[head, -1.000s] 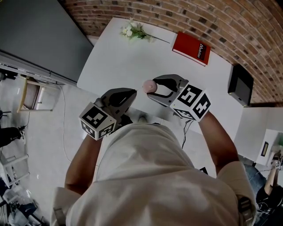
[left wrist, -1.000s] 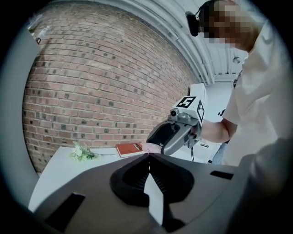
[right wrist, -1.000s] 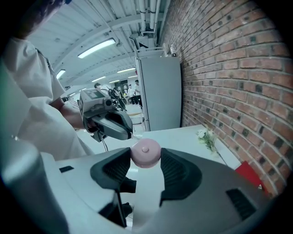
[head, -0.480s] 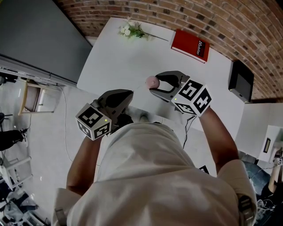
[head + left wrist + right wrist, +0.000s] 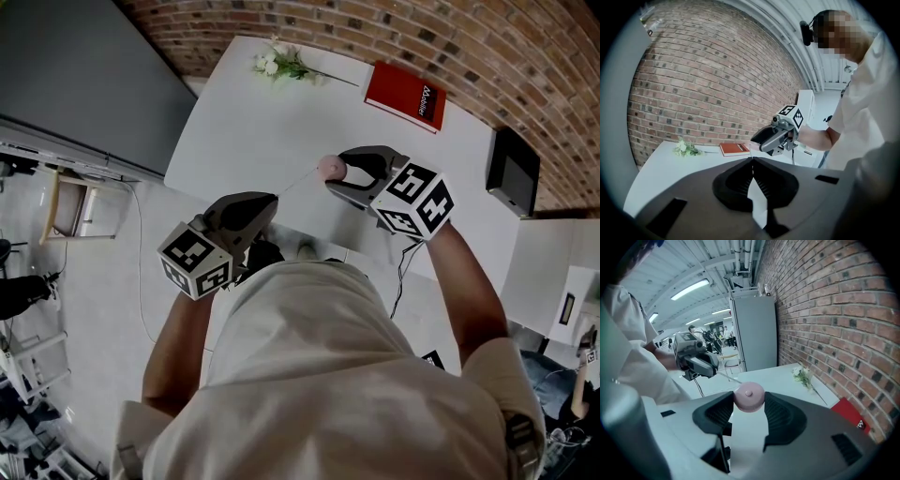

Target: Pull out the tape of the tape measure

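A small round pink tape measure (image 5: pixel 330 168) is held above the white table (image 5: pixel 253 122), and my right gripper (image 5: pixel 342 172) is shut on it. In the right gripper view the pink case (image 5: pixel 749 397) sits pinched between the two jaws. A thin tape (image 5: pixel 300 182) runs from the case down-left to my left gripper (image 5: pixel 272 200), which is shut on the tape's end. In the left gripper view the jaws (image 5: pixel 752 161) meet with the thin tape (image 5: pixel 752 156) leading away toward the right gripper (image 5: pixel 776 138). The left gripper (image 5: pixel 696 363) shows in the right gripper view.
A red book (image 5: pixel 405 99) and a sprig of white flowers (image 5: pixel 281 64) lie at the table's far edge by the brick wall. A black device (image 5: pixel 511 173) stands at the right, and a grey cabinet (image 5: pixel 84 84) at the left. The person's torso fills the lower head view.
The right gripper has moved right and away with the pink case, the left has drawn back a little. More tape spans the gap between them.
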`<state>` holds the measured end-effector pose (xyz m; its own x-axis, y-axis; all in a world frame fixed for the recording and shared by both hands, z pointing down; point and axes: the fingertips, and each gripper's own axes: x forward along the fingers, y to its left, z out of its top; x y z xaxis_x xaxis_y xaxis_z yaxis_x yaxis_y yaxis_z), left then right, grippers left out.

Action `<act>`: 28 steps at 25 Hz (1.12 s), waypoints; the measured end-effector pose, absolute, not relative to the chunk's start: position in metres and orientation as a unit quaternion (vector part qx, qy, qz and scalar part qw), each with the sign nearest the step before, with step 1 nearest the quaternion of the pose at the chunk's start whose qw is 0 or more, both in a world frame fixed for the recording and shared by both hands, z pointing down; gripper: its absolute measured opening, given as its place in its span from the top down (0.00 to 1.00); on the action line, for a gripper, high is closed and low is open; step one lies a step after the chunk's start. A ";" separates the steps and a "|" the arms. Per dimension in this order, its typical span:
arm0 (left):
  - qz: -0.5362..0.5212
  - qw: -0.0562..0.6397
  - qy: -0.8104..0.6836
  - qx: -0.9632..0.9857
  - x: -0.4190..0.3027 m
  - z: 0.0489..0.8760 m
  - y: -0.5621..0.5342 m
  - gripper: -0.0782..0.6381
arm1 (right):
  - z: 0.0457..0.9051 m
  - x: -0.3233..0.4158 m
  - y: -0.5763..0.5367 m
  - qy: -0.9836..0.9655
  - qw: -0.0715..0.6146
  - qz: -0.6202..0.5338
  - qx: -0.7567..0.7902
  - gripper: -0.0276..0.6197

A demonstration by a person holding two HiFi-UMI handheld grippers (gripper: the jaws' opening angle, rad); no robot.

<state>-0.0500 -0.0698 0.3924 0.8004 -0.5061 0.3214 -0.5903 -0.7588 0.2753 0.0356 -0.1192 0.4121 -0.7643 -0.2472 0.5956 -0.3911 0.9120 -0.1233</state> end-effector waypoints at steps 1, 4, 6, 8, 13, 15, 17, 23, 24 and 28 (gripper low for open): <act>0.115 0.185 -0.294 0.931 -0.050 0.393 -0.070 0.89 | 0.412 0.036 -0.119 -0.931 0.298 0.121 0.171 0.63; 0.117 0.185 -0.293 0.931 -0.048 0.394 -0.068 0.89 | 0.414 0.035 -0.119 -0.931 0.298 0.122 0.170 0.63; 0.117 0.184 -0.293 0.931 -0.048 0.394 -0.067 0.89 | 0.416 0.037 -0.120 -0.931 0.297 0.123 0.171 0.63; 0.118 0.185 -0.293 0.931 -0.048 0.394 -0.066 0.89 | 0.419 0.041 -0.126 -0.928 0.301 0.123 0.182 0.63; 0.115 0.194 -0.296 0.928 -0.055 0.396 -0.066 0.89 | 0.427 0.057 -0.140 -0.923 0.298 0.142 0.199 0.63; 0.115 0.197 -0.298 0.927 -0.058 0.397 -0.066 0.89 | 0.427 0.058 -0.140 -0.922 0.297 0.144 0.200 0.63; 0.116 0.198 -0.300 0.926 -0.060 0.398 -0.066 0.89 | 0.428 0.059 -0.140 -0.922 0.298 0.142 0.201 0.63; 0.119 0.203 -0.299 0.925 -0.066 0.400 -0.064 0.89 | 0.430 0.065 -0.143 -0.920 0.299 0.144 0.210 0.63; 0.119 0.204 -0.299 0.924 -0.067 0.400 -0.064 0.89 | 0.430 0.066 -0.144 -0.919 0.299 0.144 0.212 0.63; 0.120 0.207 -0.298 0.924 -0.068 0.401 -0.063 0.89 | 0.429 0.071 -0.148 -0.918 0.299 0.145 0.216 0.63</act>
